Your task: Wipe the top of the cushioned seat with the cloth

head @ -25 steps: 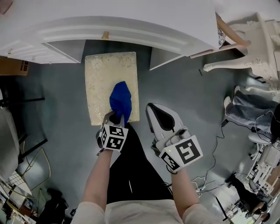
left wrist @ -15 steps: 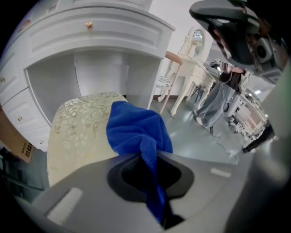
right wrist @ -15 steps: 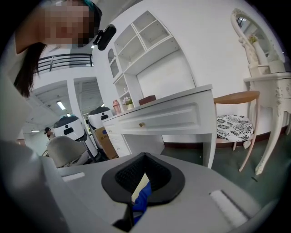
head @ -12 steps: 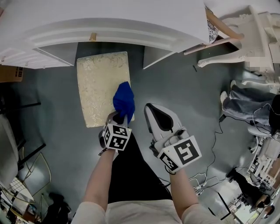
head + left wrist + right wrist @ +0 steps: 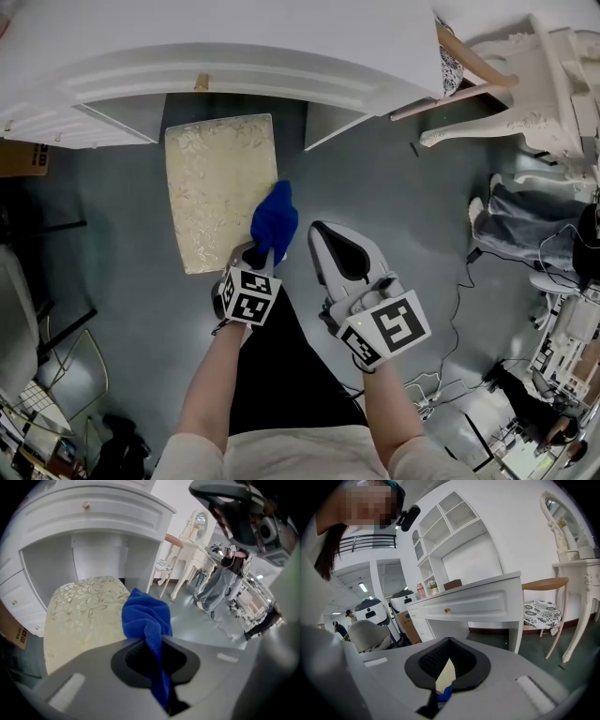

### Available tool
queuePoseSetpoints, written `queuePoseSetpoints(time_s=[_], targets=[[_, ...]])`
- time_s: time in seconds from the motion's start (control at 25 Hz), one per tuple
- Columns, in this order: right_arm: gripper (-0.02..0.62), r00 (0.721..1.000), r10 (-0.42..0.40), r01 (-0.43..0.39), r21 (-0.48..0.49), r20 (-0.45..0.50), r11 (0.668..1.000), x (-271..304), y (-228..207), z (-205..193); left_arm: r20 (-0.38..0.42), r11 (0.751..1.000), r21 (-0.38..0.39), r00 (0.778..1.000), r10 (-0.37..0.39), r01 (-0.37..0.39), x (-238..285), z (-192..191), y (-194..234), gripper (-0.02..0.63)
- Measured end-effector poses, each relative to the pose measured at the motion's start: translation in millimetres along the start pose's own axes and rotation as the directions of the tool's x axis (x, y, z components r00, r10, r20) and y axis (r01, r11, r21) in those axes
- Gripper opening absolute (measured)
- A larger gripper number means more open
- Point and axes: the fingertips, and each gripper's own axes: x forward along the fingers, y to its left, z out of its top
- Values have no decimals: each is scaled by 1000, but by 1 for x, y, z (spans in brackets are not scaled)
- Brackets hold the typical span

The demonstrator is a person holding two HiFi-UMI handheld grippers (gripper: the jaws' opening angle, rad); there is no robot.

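The cushioned seat [image 5: 211, 187] is a cream, flower-patterned pad standing half under a white desk [image 5: 234, 56]. My left gripper [image 5: 258, 251] is shut on a blue cloth [image 5: 275, 220], which lies over the seat's right edge near its front corner. In the left gripper view the cloth [image 5: 145, 616] bunches up out of the closed jaws [image 5: 154, 653], with the seat [image 5: 79, 616] just left of it. My right gripper [image 5: 328, 246] hangs shut and empty over the grey floor to the right of the seat. In the right gripper view its jaws [image 5: 447, 667] meet, facing the desk [image 5: 473, 604].
The desk's side panels stand close on both sides of the seat. A white carved chair [image 5: 525, 75] and a patterned stool [image 5: 541, 612] stand at the right. Cables and equipment [image 5: 553, 375] crowd the floor at far right, and a cardboard box [image 5: 28, 159] sits at far left.
My left gripper has dragged the blue cloth rightward across the seat, from its middle right to over its right edge. The right gripper has stayed in place.
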Motion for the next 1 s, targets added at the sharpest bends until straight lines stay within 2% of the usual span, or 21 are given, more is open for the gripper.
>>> queuePoseSetpoints(time_s=[0.28,0.52,0.76,1.0], targets=[[0,1000,26,-26,-15,5,1000,-1,14,13,43,999,-38,999,25,-24,-38,5,15,23],[0,998,56,-56,-30,-4,998,-12,35,35,164,996,-83,986,40,-26,-99,45,23,23],[0,994,106,-106,-74,-8,992,-15,64,56,294,996,-79,954,54,-32,-166,89,26,23],[0,986,167,-168,-134,-20,977,-21,101,91,417,992,-119,905,87,-41,-246,124,28,23]])
